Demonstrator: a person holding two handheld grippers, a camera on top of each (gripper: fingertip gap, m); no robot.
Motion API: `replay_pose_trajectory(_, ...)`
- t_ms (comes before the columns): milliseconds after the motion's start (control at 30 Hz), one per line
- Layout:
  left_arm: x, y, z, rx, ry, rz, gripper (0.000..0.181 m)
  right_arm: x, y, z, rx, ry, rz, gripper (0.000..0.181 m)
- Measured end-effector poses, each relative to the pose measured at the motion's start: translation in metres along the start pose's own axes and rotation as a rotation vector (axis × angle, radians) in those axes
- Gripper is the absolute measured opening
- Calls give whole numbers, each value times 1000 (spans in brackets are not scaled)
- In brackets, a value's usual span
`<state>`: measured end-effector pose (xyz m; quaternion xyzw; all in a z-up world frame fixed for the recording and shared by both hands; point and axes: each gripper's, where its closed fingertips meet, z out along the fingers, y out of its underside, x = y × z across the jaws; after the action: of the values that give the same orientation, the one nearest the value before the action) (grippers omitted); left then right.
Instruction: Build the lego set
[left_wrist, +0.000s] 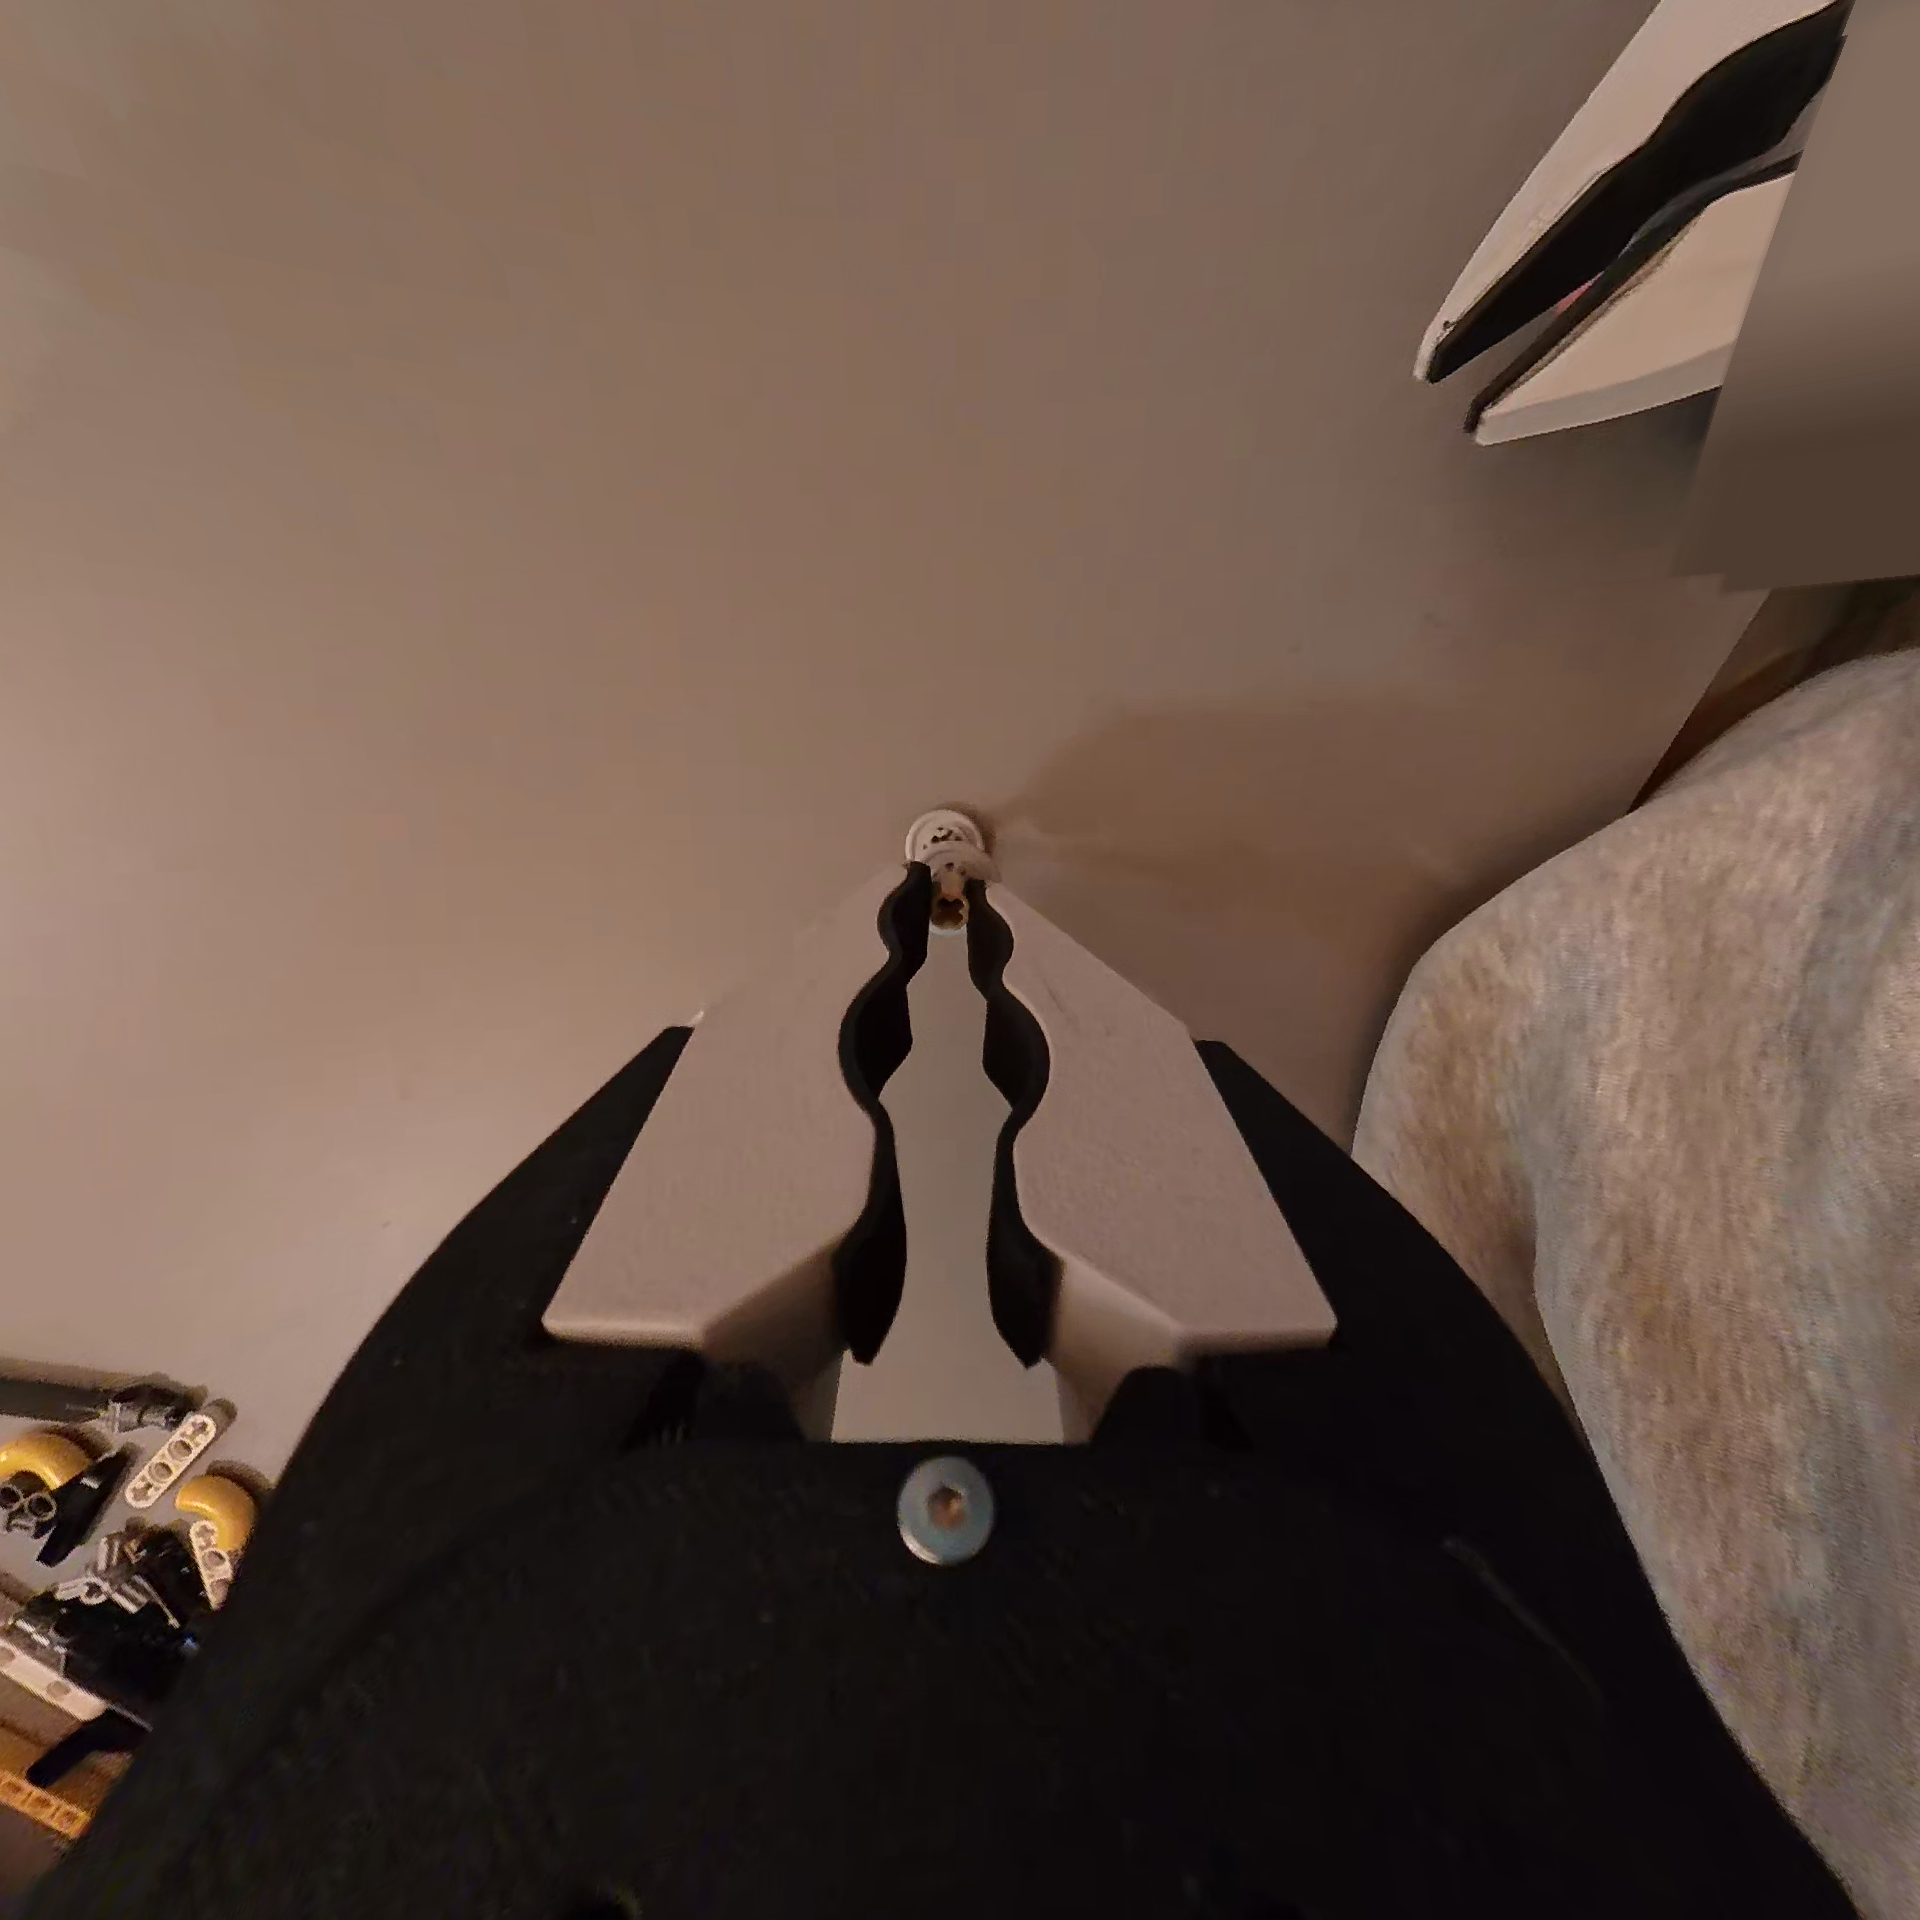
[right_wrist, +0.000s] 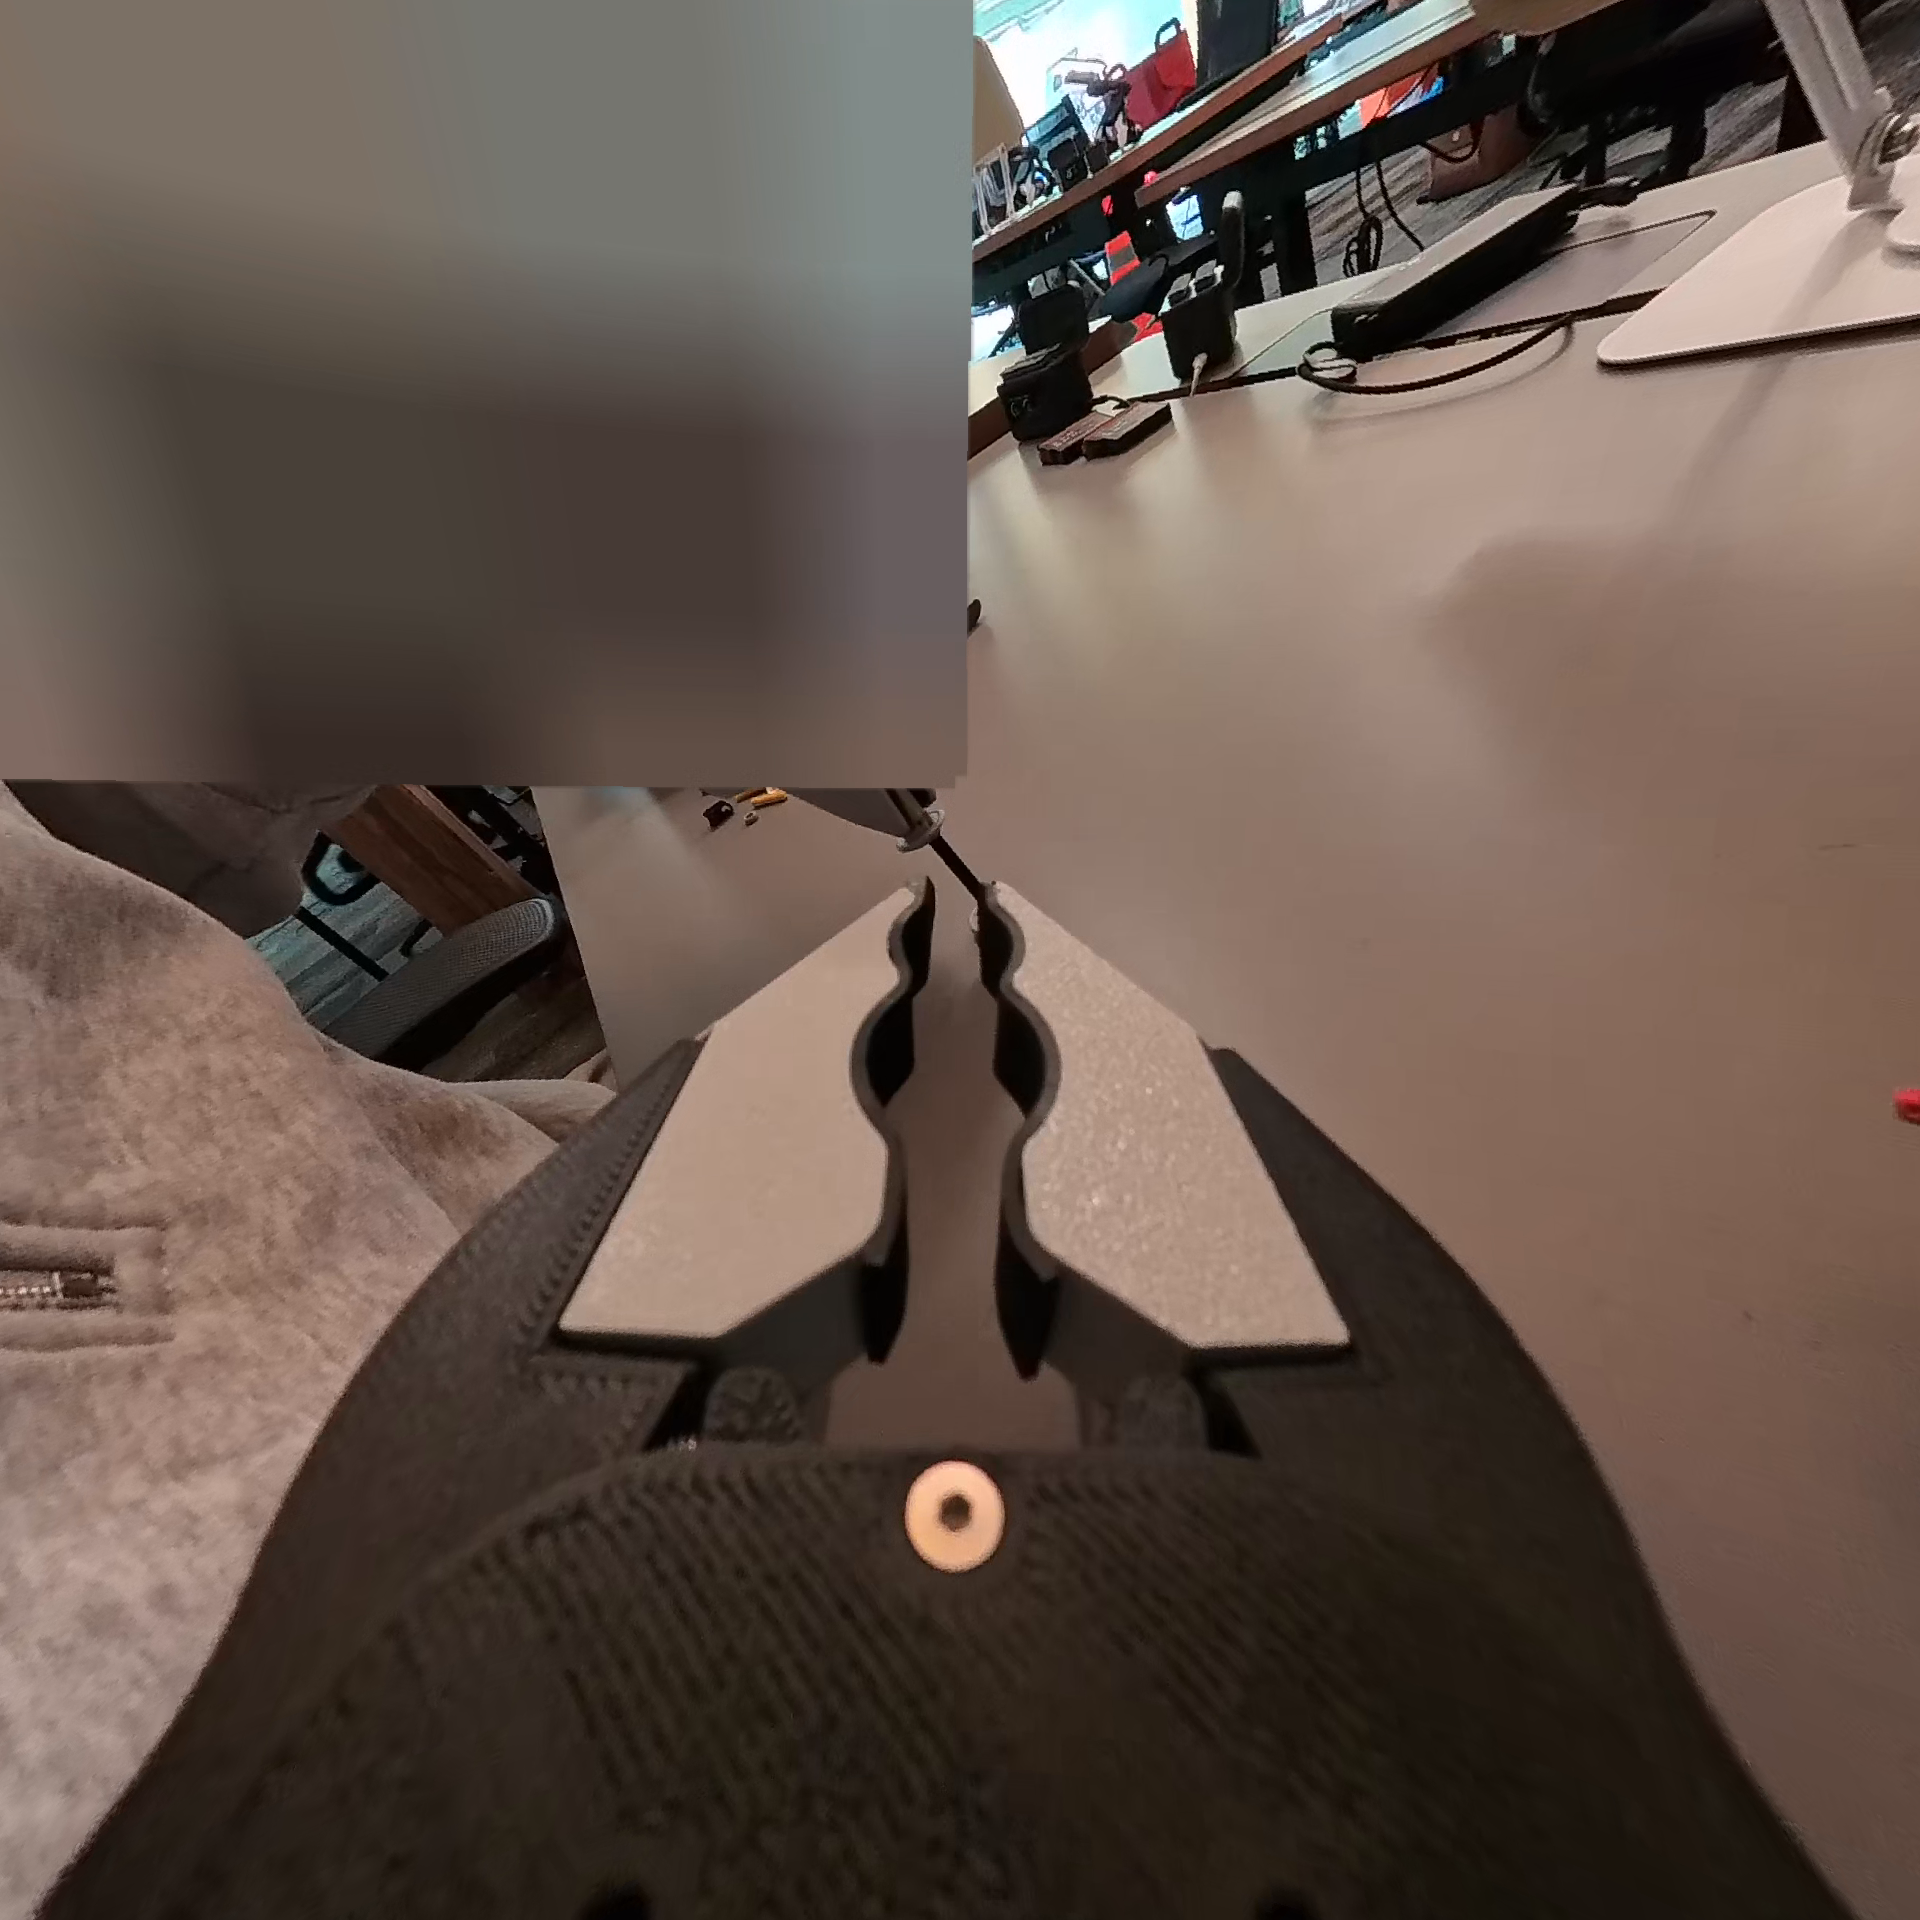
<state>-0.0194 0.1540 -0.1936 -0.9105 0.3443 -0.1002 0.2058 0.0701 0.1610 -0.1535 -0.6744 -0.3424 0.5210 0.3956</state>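
Beige matte tabletop (left_wrist: 520, 520) fills both views. Left gripper (left_wrist: 945, 891), frame centre, is clamped on one small white round lego pin piece with tan core (left_wrist: 948, 850). Right gripper (right_wrist: 958, 902) pinches one thin black lego axle (right_wrist: 954, 868). Loose pile of yellow, black and grey lego parts (left_wrist: 104, 1496) sits lower left.

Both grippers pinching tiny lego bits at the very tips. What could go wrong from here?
1. The left gripper holds the small grey wheel piece only at its fingertips; it may twist or pop out.
2. The right gripper grips the thin black axle near one end, so pushing could lever it askew.
3. A dropped piece could roll off the table.
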Motion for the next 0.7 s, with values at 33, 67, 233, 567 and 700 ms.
replay_pose_trajectory(33,-1,0,0,-1,0,-7,4,0,0,0,-1,2,0,7)
replay_pose_trajectory(67,-1,1,0,-2,4,-13,4,1,0,0,-2,4,-2,7)
replay_pose_trajectory(233,-1,0,0,-6,12,-32,4,1,1,0,-4,7,-2,7)
replay_pose_trajectory(567,-2,0,1,-18,11,-75,5,2,0,-1,-3,11,0,7)
replay_pose_trajectory(700,-2,0,1,-30,15,-89,6,3,0,-1,-3,12,0,7)
